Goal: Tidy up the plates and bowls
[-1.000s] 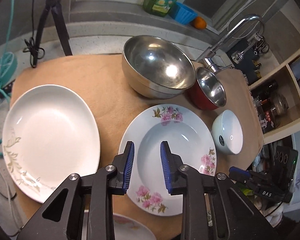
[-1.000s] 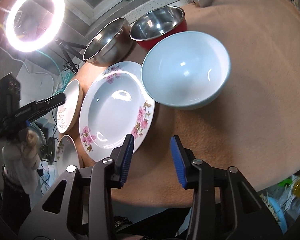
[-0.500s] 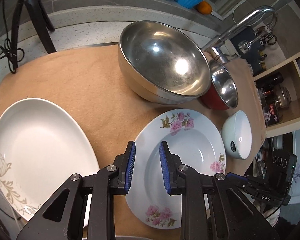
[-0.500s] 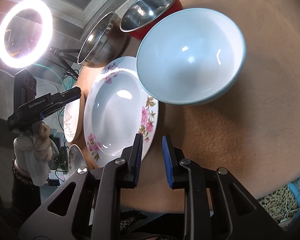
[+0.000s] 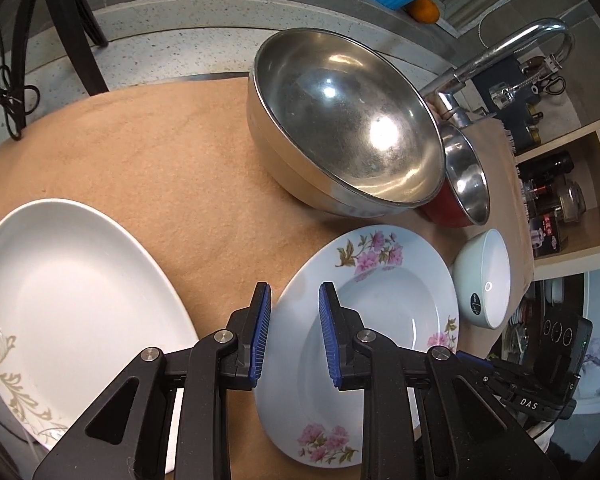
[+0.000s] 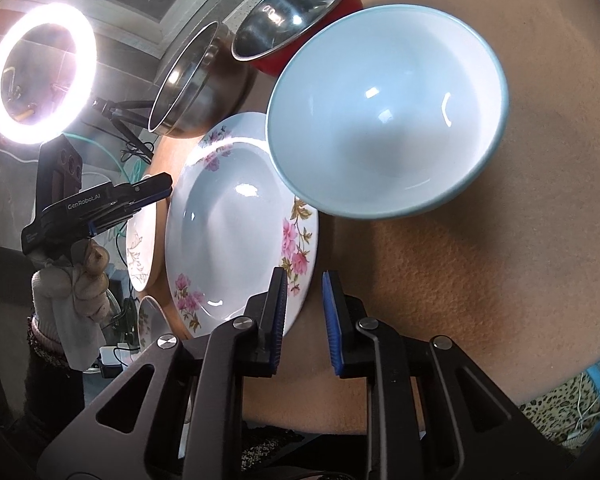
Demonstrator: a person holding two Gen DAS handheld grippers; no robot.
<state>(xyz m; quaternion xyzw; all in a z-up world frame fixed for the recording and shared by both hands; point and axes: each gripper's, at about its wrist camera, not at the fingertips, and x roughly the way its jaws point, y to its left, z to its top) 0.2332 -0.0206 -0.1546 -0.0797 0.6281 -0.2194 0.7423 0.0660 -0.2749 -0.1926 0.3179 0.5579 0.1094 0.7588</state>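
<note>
A flowered deep plate [image 5: 380, 304] lies on the tan cloth; it also shows in the right wrist view [image 6: 236, 224]. My left gripper [image 5: 294, 334] is open and empty above the plate's left rim. A plain white plate [image 5: 68, 300] lies to its left. A large steel bowl [image 5: 348, 120], a red steel-lined bowl [image 5: 464, 184] and a pale blue bowl [image 5: 486, 280] stand behind and right. My right gripper [image 6: 304, 316] is open and empty by the flowered plate's near rim, below the pale blue bowl [image 6: 384, 112].
A faucet [image 5: 512, 48] stands behind the bowls. A shelf with jars [image 5: 560, 192] is at right. A tripod leg [image 5: 72, 28] stands at back left. A ring light [image 6: 40, 76] glares at left. Another plate's edge [image 6: 152, 320] shows at the cloth's near corner.
My left gripper moved forward and left, toward the flowered plate's left rim and the steel bowl. My right gripper narrowed from wide open, then opened slightly, and moved closer to the pale blue bowl.
</note>
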